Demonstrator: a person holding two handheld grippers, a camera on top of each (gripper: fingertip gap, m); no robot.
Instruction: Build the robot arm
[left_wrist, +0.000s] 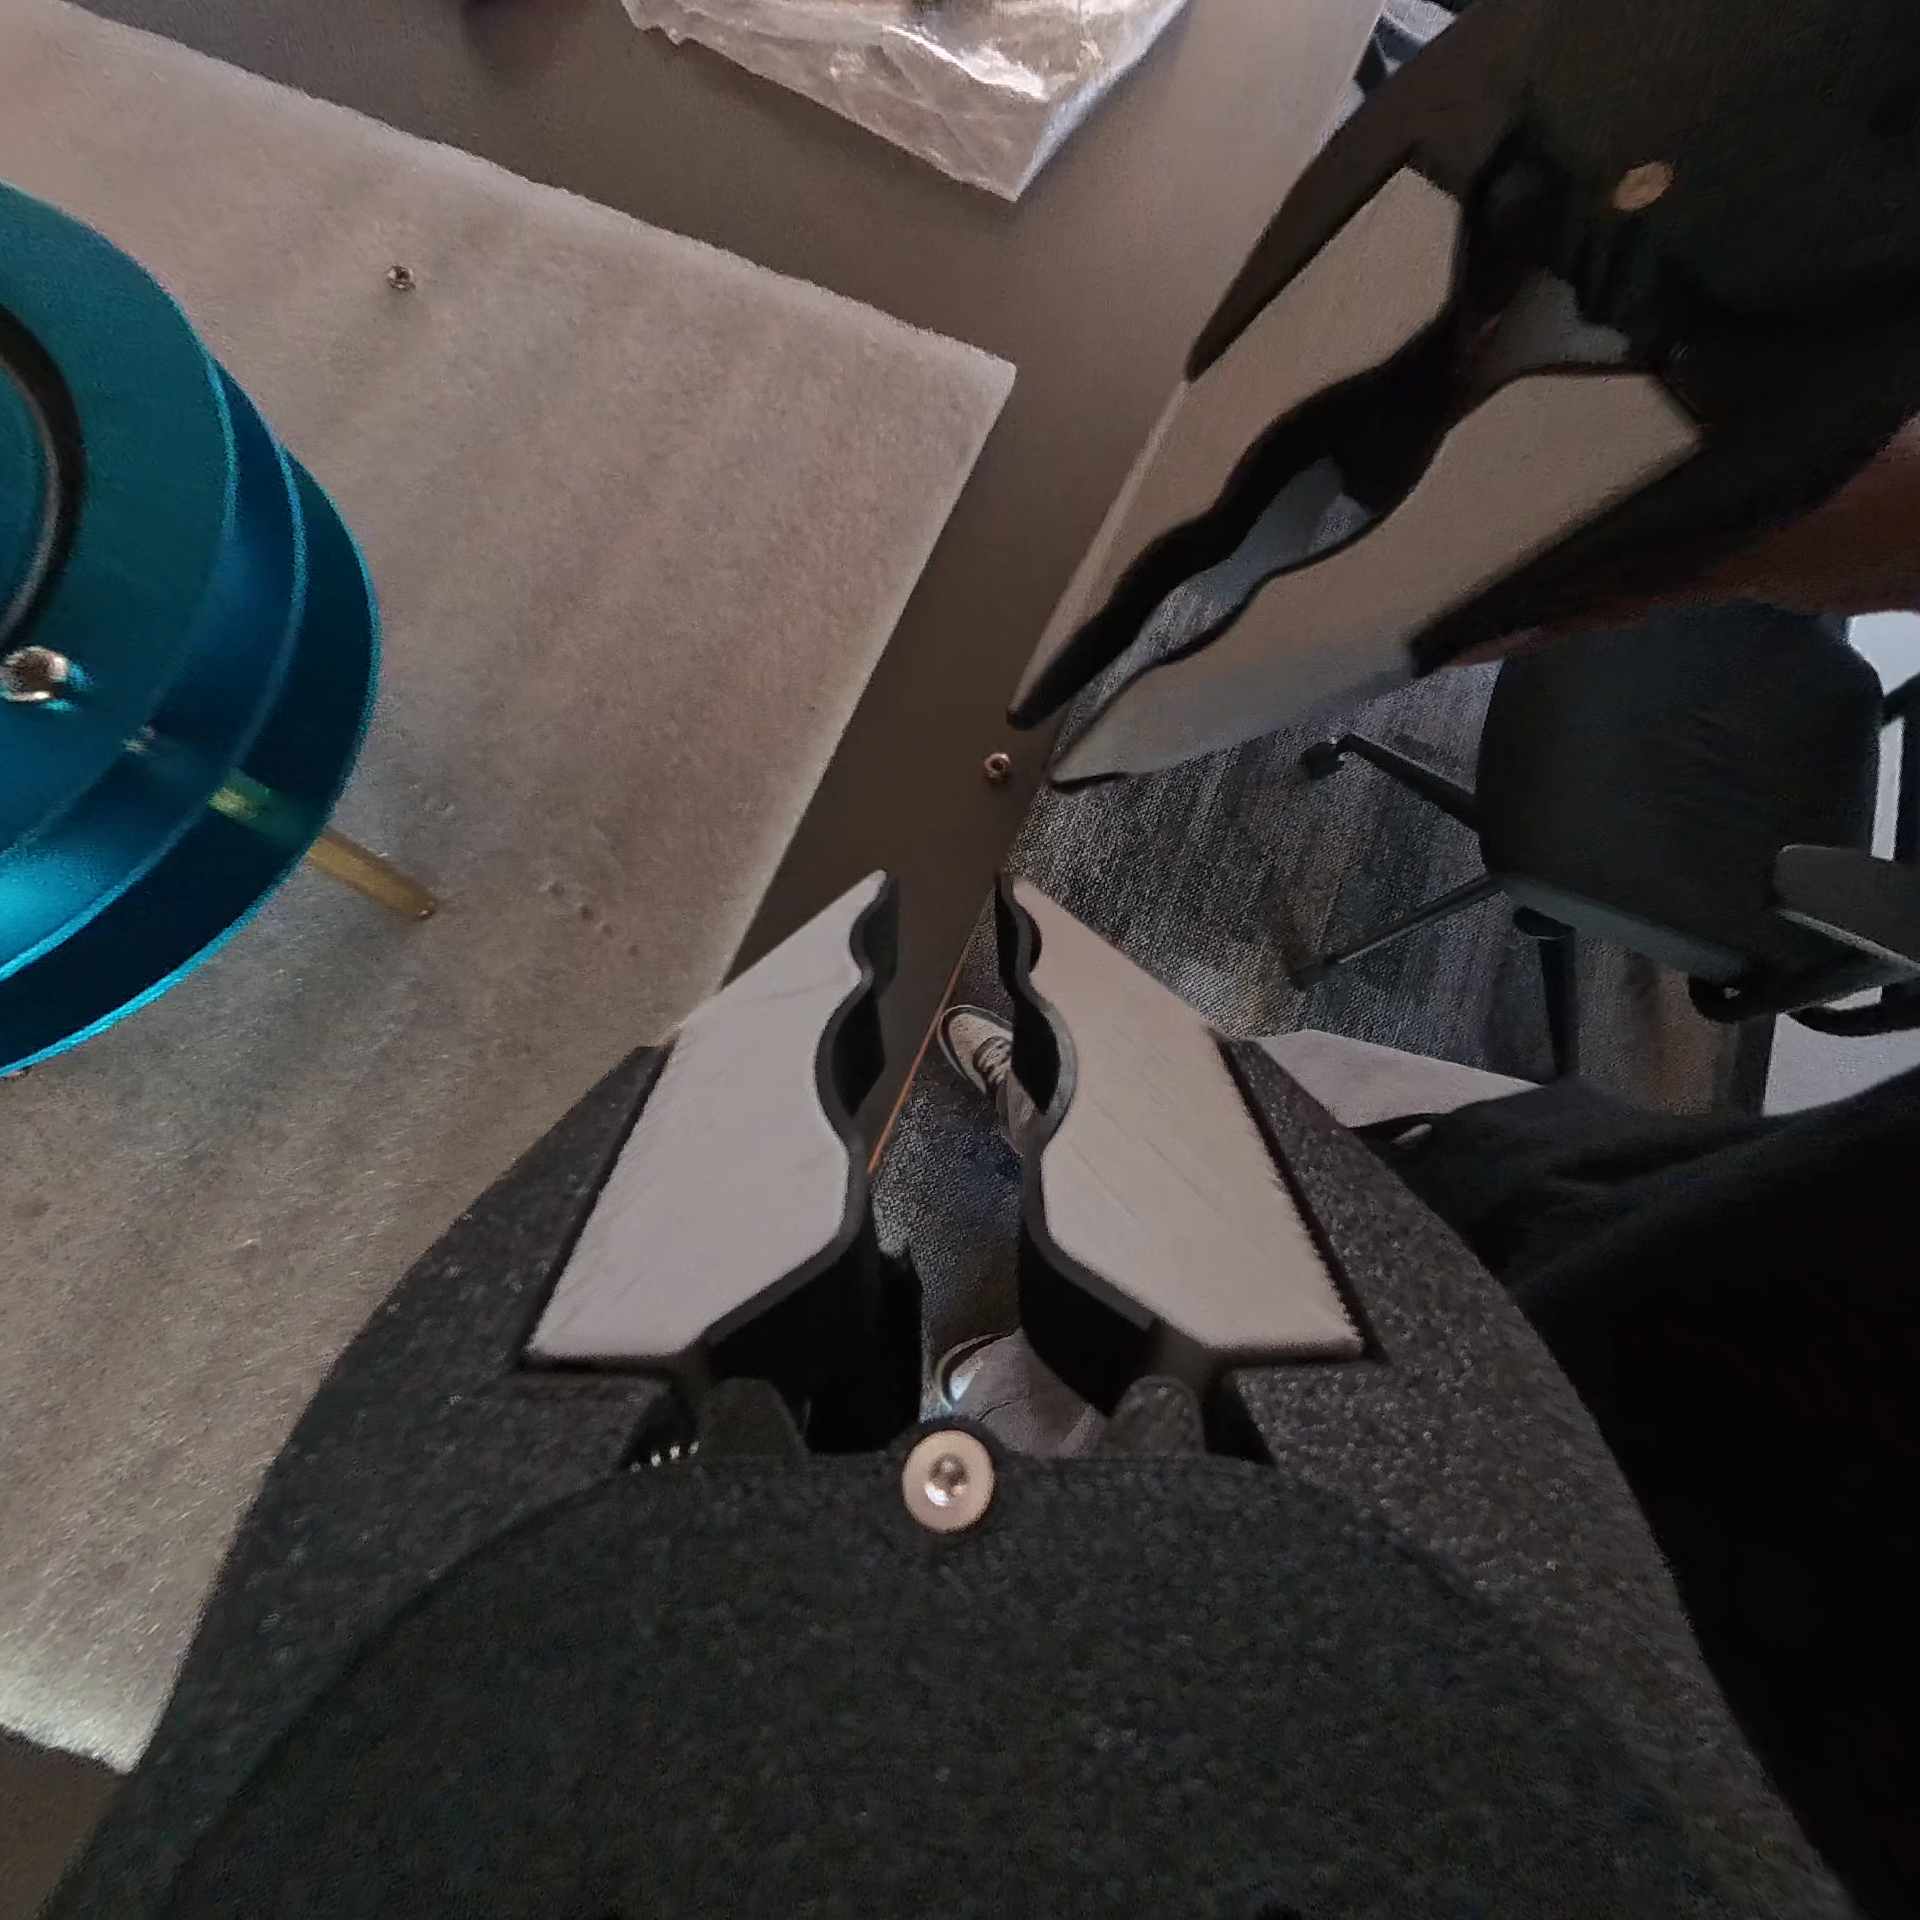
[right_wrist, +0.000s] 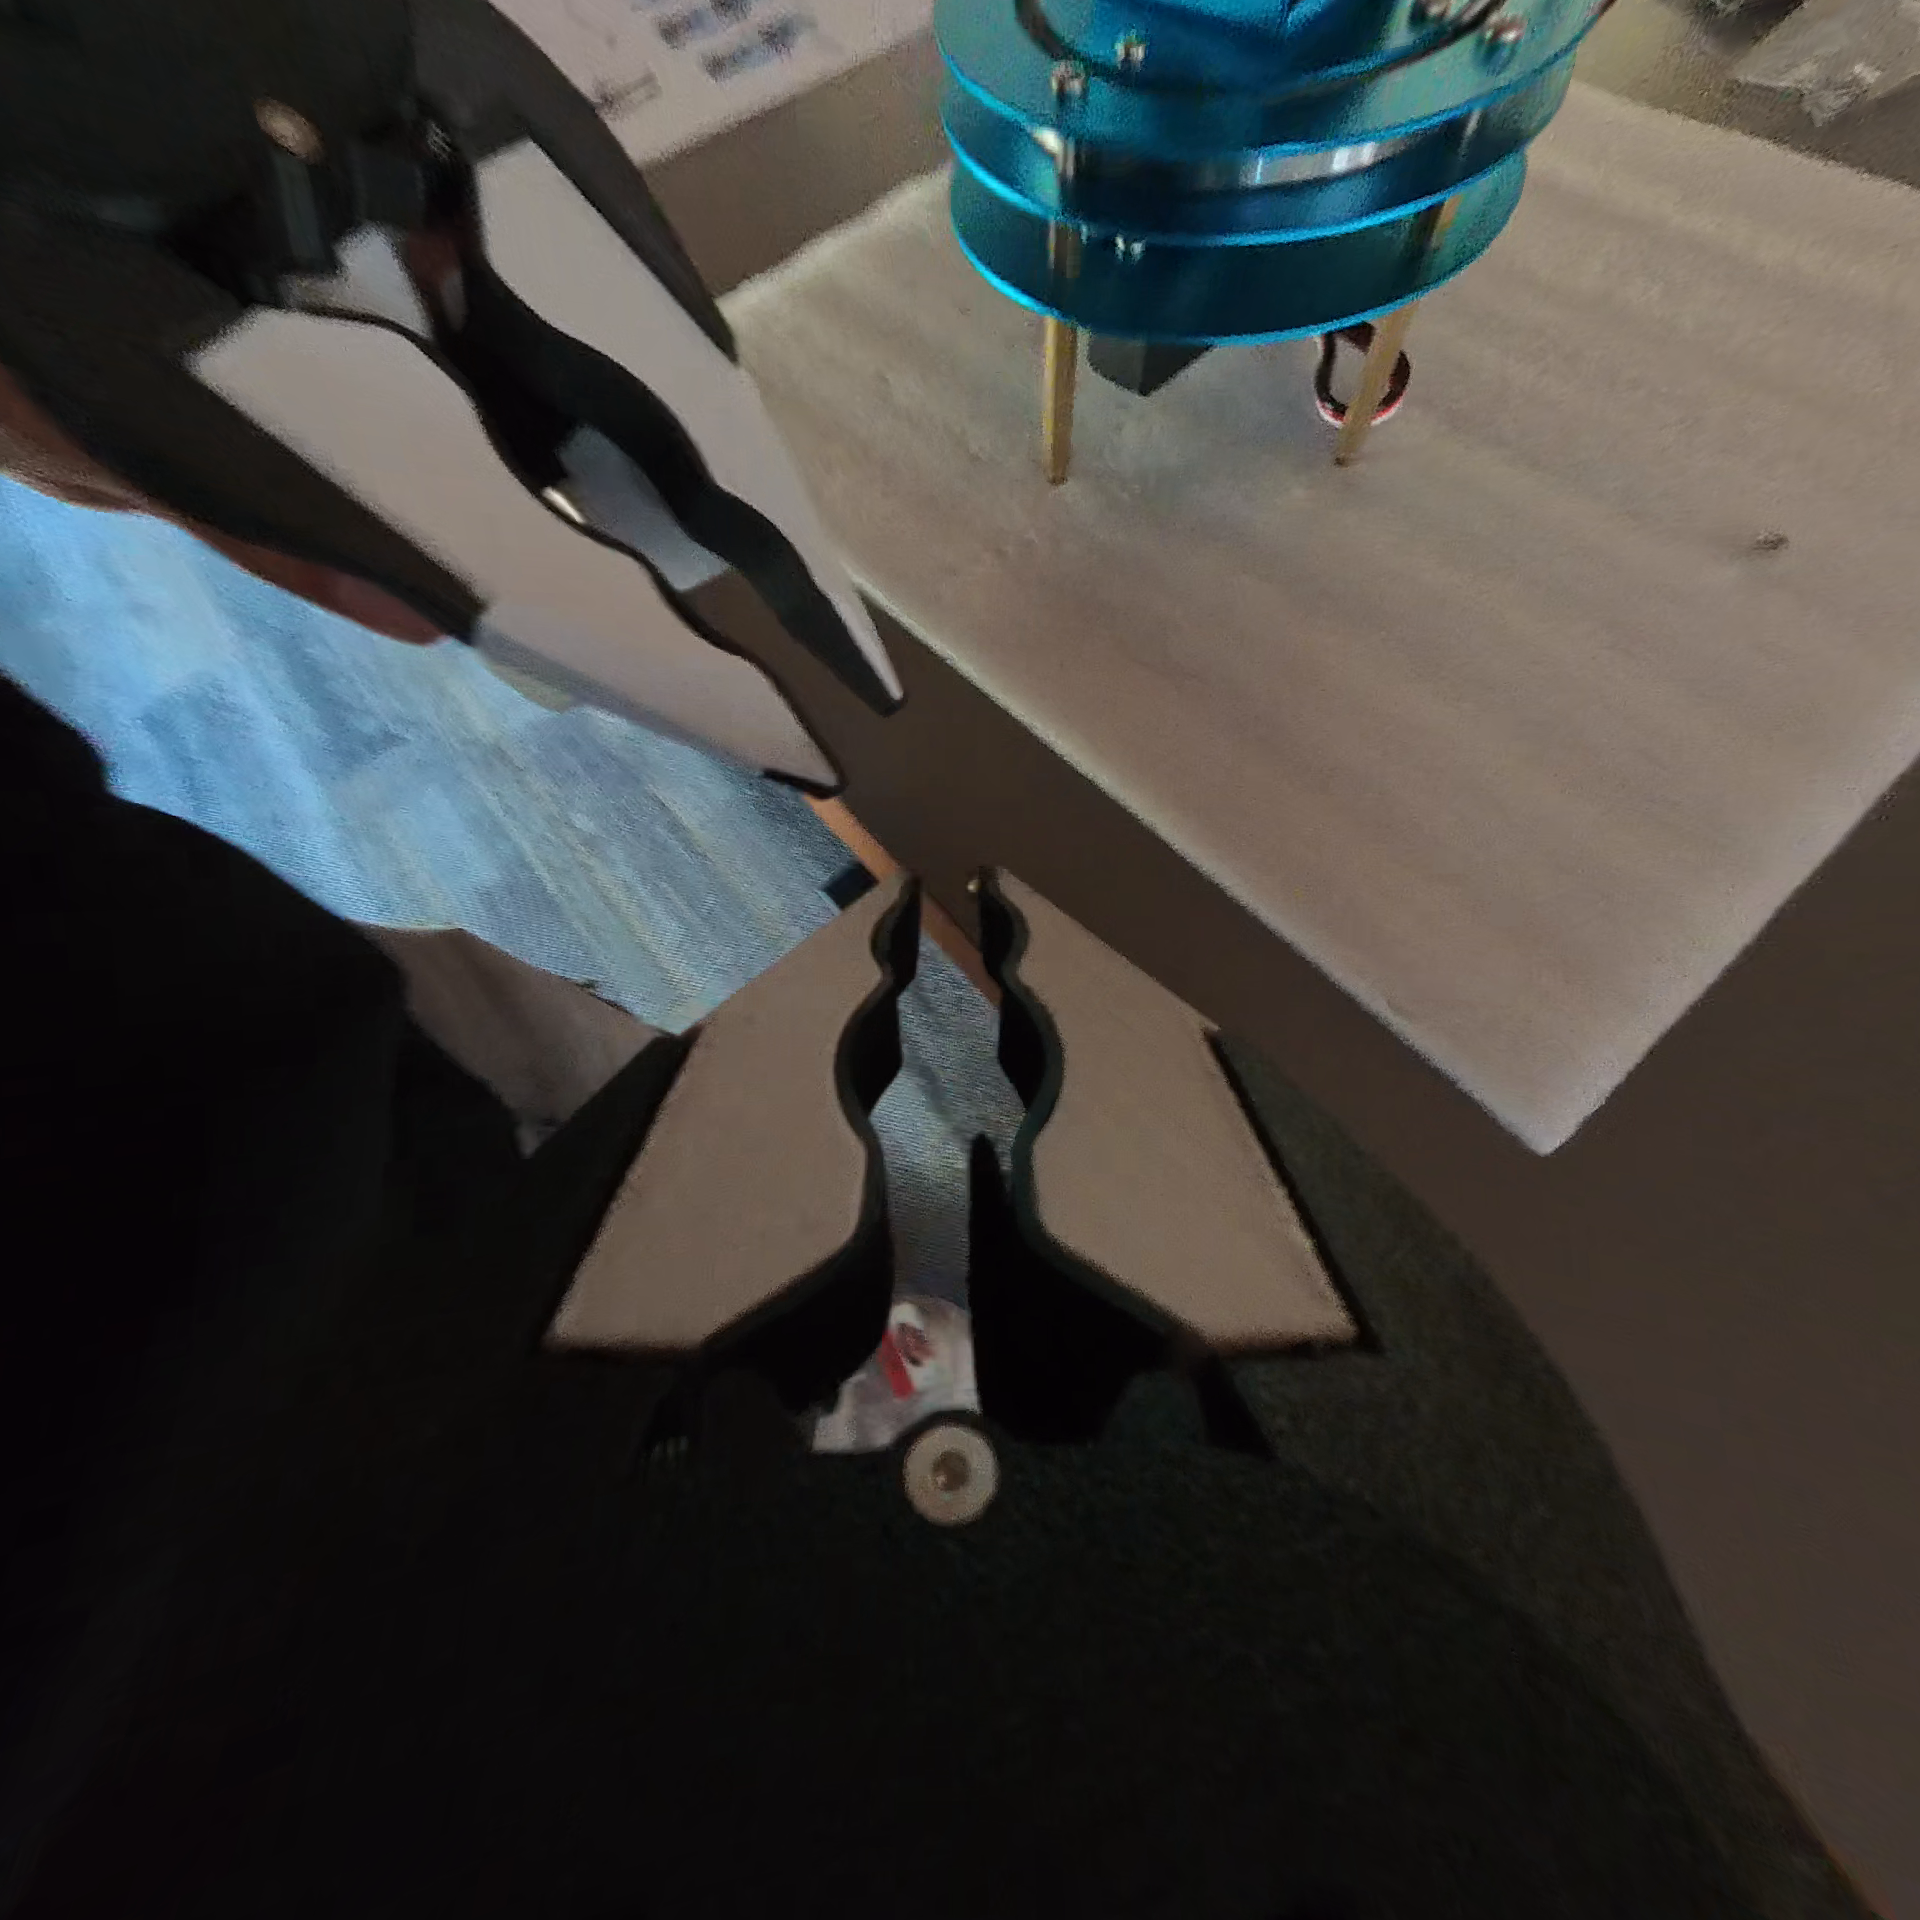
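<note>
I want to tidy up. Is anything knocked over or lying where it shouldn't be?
Nothing is knocked over. The blue disc stack stands upright on its brass legs on the foam mat. One small nut lies loose on the dark table, near its edge.

**Materials and finishes**

The discs (right_wrist: 1236, 208) are glossy translucent blue plastic on shiny brass-coloured metal legs (right_wrist: 1058, 400). The mat (left_wrist: 582, 582) looks like soft, fuzzy grey foam. The tabletop (left_wrist: 935, 644) is smooth and matt dark. The left claw (left_wrist: 943, 914) has a grainy black body.

blurred dark print on a white sheet (right_wrist: 717, 62) at the table's far edge, not readable
</note>
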